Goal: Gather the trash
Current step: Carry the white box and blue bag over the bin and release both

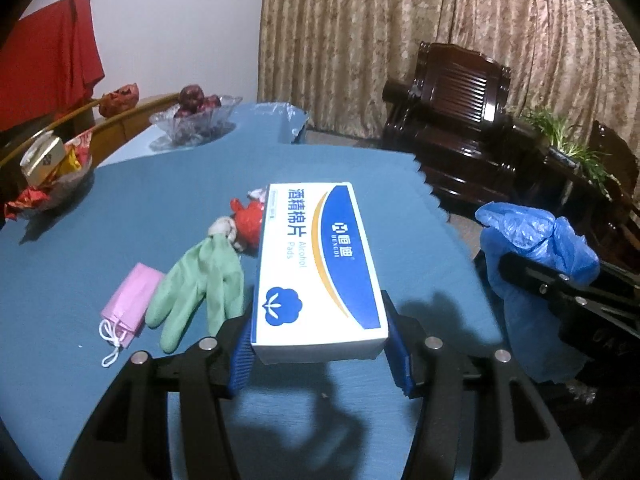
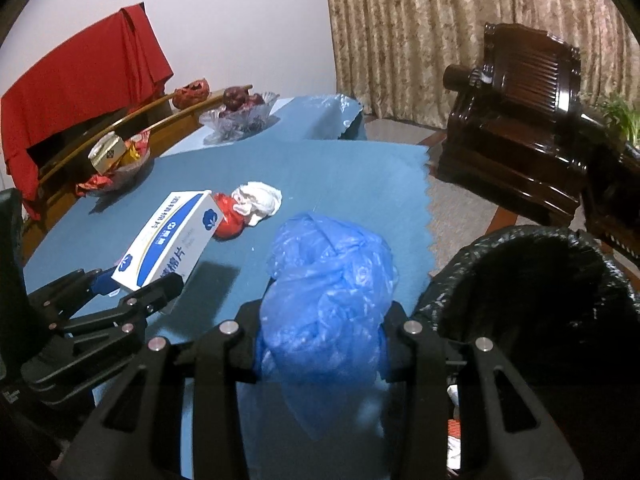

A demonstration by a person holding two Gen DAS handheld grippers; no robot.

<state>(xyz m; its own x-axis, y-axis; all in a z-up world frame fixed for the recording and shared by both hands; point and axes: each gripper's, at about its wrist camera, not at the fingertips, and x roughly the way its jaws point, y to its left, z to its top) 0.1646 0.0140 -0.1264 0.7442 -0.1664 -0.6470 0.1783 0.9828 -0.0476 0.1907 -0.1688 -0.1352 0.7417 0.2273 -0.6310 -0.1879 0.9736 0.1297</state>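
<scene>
We see a blue-covered table with a black-lined trash bin just beside its edge. Our left gripper clamps a white-and-blue alcohol pads box above the table, and our right gripper squeezes a crumpled blue plastic bag near the bin. A green glove, pink mask and red wrapper lie on the cloth.

Green glove, pink mask, blue tablecloth

The alcohol pads box hides part of the red wrapper; the bin's dark inside shows nothing; the blue plastic bag covers the right gripper's pads.
</scene>
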